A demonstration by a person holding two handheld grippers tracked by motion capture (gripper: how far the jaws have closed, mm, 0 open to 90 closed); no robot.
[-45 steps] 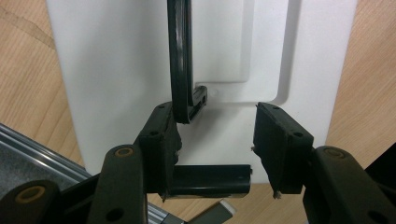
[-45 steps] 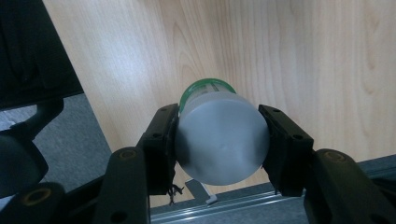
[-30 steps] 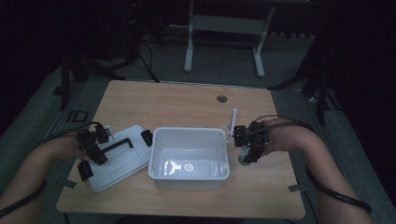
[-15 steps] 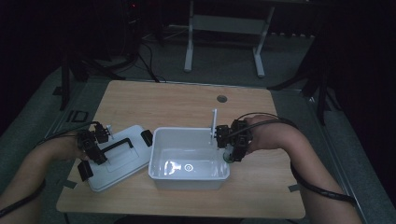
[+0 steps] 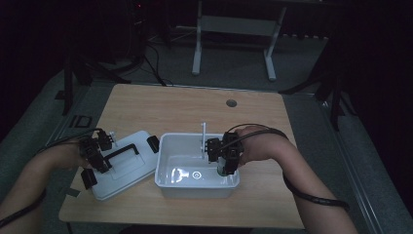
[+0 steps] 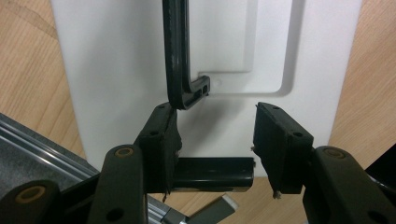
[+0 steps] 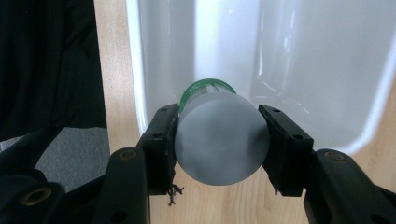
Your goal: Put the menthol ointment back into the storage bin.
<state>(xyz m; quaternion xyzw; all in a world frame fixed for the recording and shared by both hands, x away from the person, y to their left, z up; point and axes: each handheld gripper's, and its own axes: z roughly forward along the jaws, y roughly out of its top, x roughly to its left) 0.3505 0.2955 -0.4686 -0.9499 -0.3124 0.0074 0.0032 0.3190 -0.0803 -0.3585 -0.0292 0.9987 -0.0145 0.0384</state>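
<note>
A white plastic bin (image 5: 195,187) stands open at the table's middle front. Its white lid (image 5: 127,168), with a black handle (image 5: 119,152), lies flat to the left of it. My right gripper (image 5: 222,160) hangs over the bin's right end, shut on a small pale bottle (image 5: 221,168) with a green band. In the right gripper view the bottle's round grey end (image 7: 218,144) faces the camera between the jaws of the right gripper (image 7: 217,115), with the bin's inside wall (image 7: 299,70) beyond. My left gripper (image 6: 215,140) stands open over the lid (image 6: 116,70), near one end of the handle (image 6: 180,70).
A round cable hole (image 5: 231,103) sits in the wooden tabletop (image 5: 170,109) toward the back. A white-legged frame (image 5: 234,29) stands on the floor behind the table. The lid's black clips (image 5: 153,143) stick out at its ends.
My right gripper has carried the bottle leftward, from beside the bin's right wall to over the bin's right end. The left gripper and the lid have stayed put.
</note>
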